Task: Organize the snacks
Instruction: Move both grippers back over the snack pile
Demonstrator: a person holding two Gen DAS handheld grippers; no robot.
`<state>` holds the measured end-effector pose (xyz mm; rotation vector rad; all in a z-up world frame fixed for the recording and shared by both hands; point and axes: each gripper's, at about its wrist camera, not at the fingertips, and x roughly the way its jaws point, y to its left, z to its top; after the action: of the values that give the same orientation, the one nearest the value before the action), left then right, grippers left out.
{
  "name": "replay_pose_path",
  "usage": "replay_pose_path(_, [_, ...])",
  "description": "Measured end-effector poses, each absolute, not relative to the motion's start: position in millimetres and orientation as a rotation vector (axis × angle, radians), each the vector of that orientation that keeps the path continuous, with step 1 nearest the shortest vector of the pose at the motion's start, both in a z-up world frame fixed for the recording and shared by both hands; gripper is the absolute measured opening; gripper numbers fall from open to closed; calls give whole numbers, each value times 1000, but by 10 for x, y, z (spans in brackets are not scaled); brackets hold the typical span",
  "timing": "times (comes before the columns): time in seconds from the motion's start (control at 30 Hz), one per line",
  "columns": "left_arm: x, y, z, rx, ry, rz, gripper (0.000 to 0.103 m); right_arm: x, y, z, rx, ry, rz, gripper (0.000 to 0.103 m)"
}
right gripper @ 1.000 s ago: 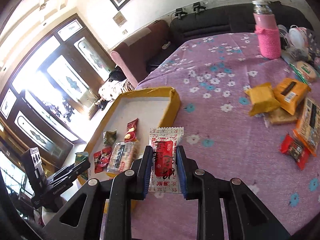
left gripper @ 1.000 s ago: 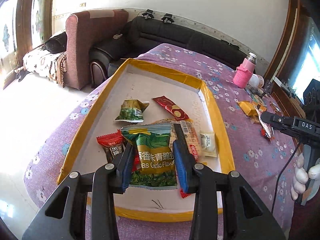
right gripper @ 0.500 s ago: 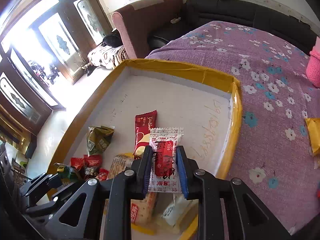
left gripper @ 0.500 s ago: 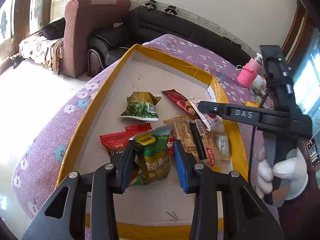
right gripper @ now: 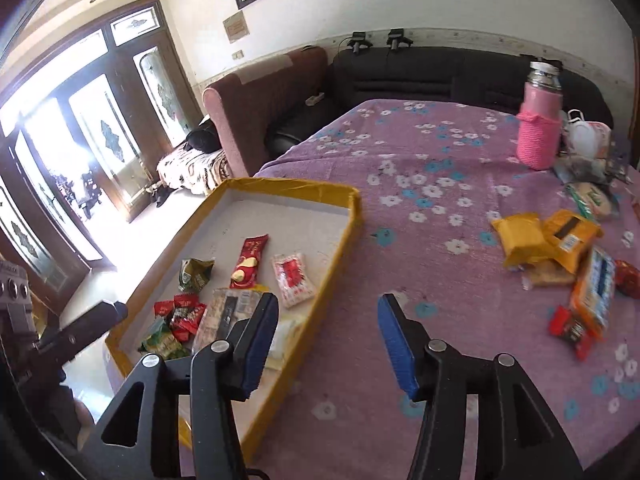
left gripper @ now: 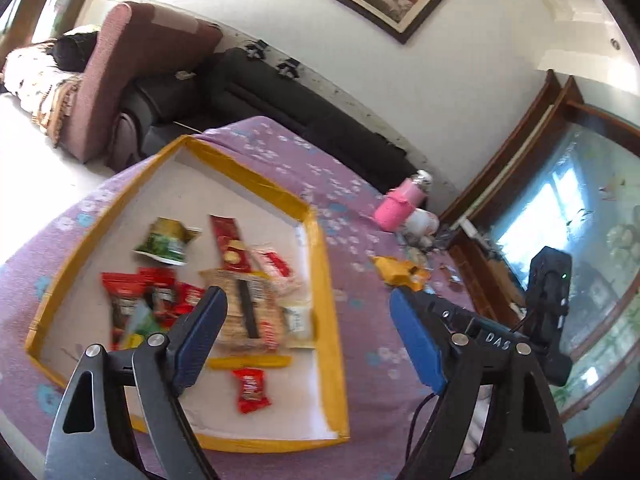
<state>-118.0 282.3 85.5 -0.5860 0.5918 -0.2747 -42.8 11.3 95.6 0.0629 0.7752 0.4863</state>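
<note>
A shallow yellow-rimmed tray [left gripper: 320, 248] [right gripper: 340, 248] on the purple flowered table holds several snack packs. Among them are a green pea pack [left gripper: 166, 240], a red stick pack [left gripper: 230, 244], a cracker pack [left gripper: 248, 312], the white-and-red pack [right gripper: 293, 280] and the green garlic-pea pack [right gripper: 162, 342] at the near left corner. My left gripper [left gripper: 308, 336] is open and empty above the tray's near right part. My right gripper [right gripper: 326, 340] is open and empty above the tray's right rim. Loose snacks [right gripper: 548, 236] lie on the cloth to the right.
A pink sleeved bottle [right gripper: 540, 128] stands at the table's far right with clutter beside it. Orange and red packs [right gripper: 592, 292] lie at the right edge. A sofa and armchair stand beyond the far table edge. The right gripper's body [left gripper: 548, 312] shows in the left view.
Both grippers have opened and pulled back. The left one let go of the green garlic-pea pack, the right one the white-and-red pack; both packs now lie in the tray.
</note>
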Motion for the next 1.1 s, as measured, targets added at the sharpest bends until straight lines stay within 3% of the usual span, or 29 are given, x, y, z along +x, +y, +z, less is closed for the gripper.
replay_pose_path(0.4, [-1021,2008,999,-600,698,-428,85,-730,-1810,956,237,709,231,62])
replay_pose_path(0.6, [-1009,1533,974,-646,720,-645,85,-842,-2228,824,245,680,167,62])
replay_pose_path(0.8, [-1009,1151,997,-519,784,-675,85,-854,-2495,709,252,669,119,64])
replay_pose_path(0.93, [-1025,1330,1172,-466,728,-561,85,-732,-2678,703,304,686,112,64])
replay_pose_path(1.1, [-1176,1906,1626,-460,480,-393,86,-556,-2712,896,292,655,98,64])
